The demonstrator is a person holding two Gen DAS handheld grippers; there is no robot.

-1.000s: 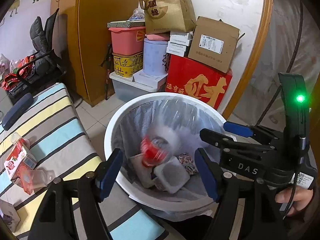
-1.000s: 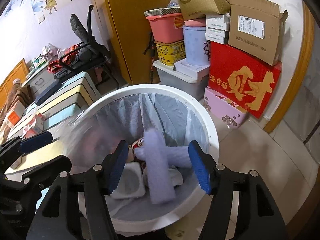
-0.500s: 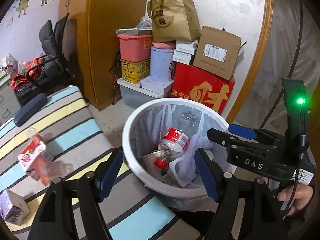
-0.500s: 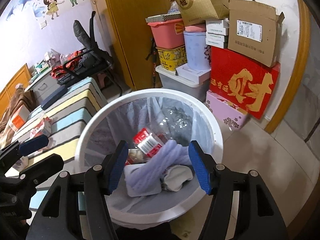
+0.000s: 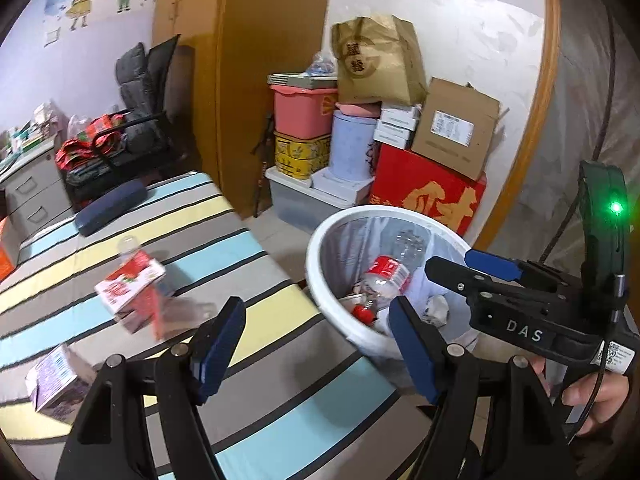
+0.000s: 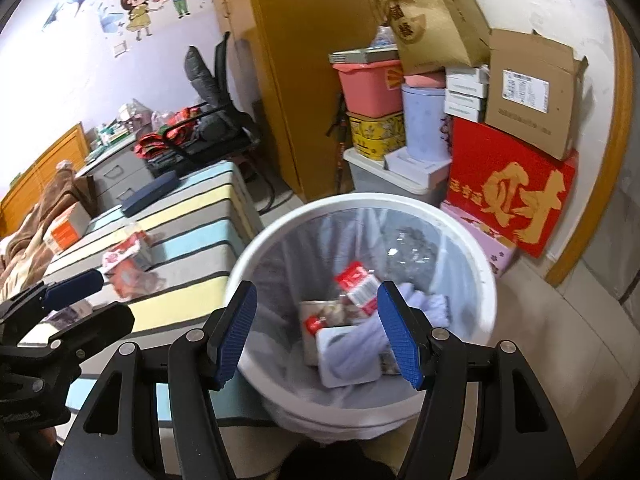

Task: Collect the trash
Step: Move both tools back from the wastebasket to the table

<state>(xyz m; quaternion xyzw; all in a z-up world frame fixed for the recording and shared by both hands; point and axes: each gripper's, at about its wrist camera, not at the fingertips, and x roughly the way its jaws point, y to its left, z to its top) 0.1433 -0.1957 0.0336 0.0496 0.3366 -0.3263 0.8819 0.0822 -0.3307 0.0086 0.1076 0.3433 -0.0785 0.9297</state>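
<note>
While both pairs of blue-padded jaws stand spread wide with nothing between them, the left gripper (image 5: 312, 344) hangs over the striped cover (image 5: 248, 344) at its edge, and the right gripper (image 6: 316, 332) hangs over the near rim of the white trash bin (image 6: 486, 280). Beyond the right jaws, down inside the bin's clear liner, lies a plastic bottle (image 6: 356, 284) with a red label and red cap, resting on a white tray (image 6: 340, 364) and a pale crumpled cloth (image 6: 428, 304). From the left wrist camera the same bin (image 5: 320, 280) sits ahead and to the right of the jaws, just beside the cover's edge, with the bottle (image 5: 384, 276) showing inside it. Ahead and to the left of the left jaws, a red-and-white carton (image 5: 130, 284) rests on the cover, blurred, with a clear bottle top showing just behind it. Nearer and further left, close to the left finger, lies a small purple carton (image 5: 56, 380). Well ahead of the left jaws a dark blue case (image 5: 110, 208) lies near the cover's far end. Past the bin, a red box with gold lettering (image 6: 512, 196) sits against the wall under a brown cardboard box (image 6: 532, 96). In the right wrist view the left gripper's blue fingertip shows at the left edge, above the striped cover.
</note>
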